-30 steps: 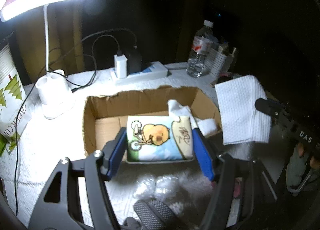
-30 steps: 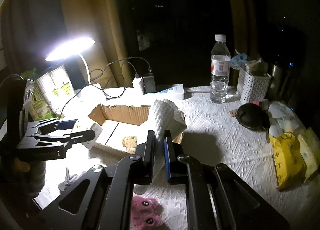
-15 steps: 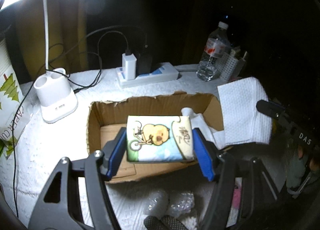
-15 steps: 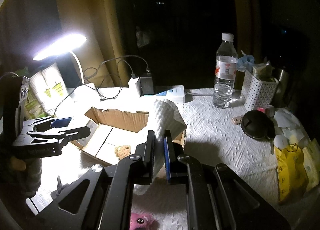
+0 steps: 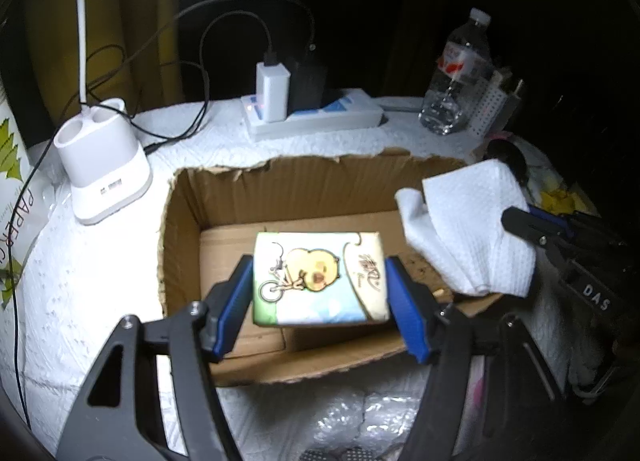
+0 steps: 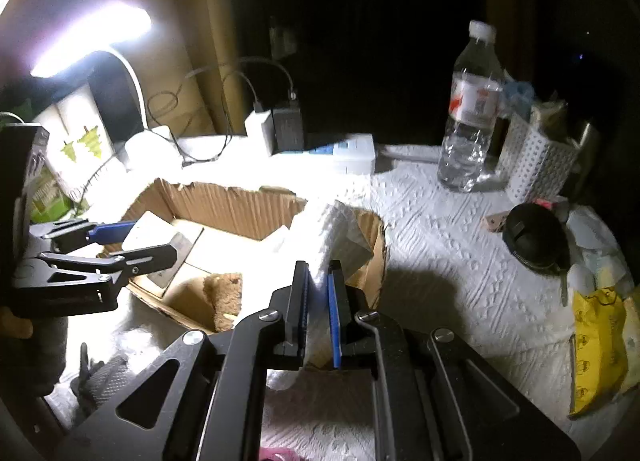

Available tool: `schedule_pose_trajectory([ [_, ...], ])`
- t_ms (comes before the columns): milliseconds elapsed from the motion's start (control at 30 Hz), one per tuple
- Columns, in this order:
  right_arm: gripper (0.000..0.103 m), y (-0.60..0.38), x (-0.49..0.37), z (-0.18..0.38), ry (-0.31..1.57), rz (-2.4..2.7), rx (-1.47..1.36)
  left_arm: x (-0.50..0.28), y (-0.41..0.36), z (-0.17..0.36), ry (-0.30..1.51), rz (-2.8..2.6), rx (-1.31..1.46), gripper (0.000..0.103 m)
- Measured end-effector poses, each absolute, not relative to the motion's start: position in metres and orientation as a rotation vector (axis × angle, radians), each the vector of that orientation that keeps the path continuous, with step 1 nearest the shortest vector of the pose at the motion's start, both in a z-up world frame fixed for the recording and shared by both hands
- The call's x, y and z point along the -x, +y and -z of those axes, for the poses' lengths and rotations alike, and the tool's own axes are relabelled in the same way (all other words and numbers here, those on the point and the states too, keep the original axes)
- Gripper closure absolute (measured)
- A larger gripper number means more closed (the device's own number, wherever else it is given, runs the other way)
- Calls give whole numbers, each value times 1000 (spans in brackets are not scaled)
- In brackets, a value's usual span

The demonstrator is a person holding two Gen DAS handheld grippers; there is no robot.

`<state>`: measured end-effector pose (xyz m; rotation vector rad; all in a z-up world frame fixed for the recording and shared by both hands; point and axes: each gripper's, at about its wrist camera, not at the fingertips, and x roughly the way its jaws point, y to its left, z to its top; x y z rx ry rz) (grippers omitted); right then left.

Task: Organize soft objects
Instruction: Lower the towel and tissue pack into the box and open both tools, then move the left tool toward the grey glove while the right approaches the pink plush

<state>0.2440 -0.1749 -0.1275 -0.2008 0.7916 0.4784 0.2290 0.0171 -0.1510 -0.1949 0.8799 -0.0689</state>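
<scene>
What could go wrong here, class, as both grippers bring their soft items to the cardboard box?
1. The left gripper clamps the tissue pack by its ends only; a soft pack might buckle or slip before it is set down in the cardboard box.
2. The right gripper pinches a folded paper towel over the box's right wall, close to the left gripper; the two tools could bump.
3. The towel may unfold and drape outside the box.

Well beyond the jaws, a water bottle [image 6: 470, 109] is being seen upright on the counter [image 6: 440, 245], a white perforated basket [image 6: 536, 165] just beside it; a power strip [image 5: 316, 117] is being lit by the lamp [image 6: 88, 41].
</scene>
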Motion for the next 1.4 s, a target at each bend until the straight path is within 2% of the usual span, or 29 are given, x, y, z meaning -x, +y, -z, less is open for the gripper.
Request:
schedule_pose_trajectory([
  [633, 92, -156, -259, 171, 902, -442, 261, -237, 12, 161, 936, 73, 183, 34],
  [700, 90, -158, -258, 169, 898, -439, 255, -237, 12, 160, 934, 73, 182, 33],
  [800, 74, -161, -256, 163, 888, -444, 232, -235, 13, 158, 929, 71, 182, 33],
  [900, 64, -165, -254, 156, 870, -437, 213, -232, 12, 155, 923, 72, 182, 33],
  [1100, 59, -171, -246, 144, 847, -431, 200, -223, 7, 148, 903, 84, 179, 33],
  [1400, 58, -178, -225, 128, 817, -431, 188, -201, 4, 134, 861, 98, 189, 29],
])
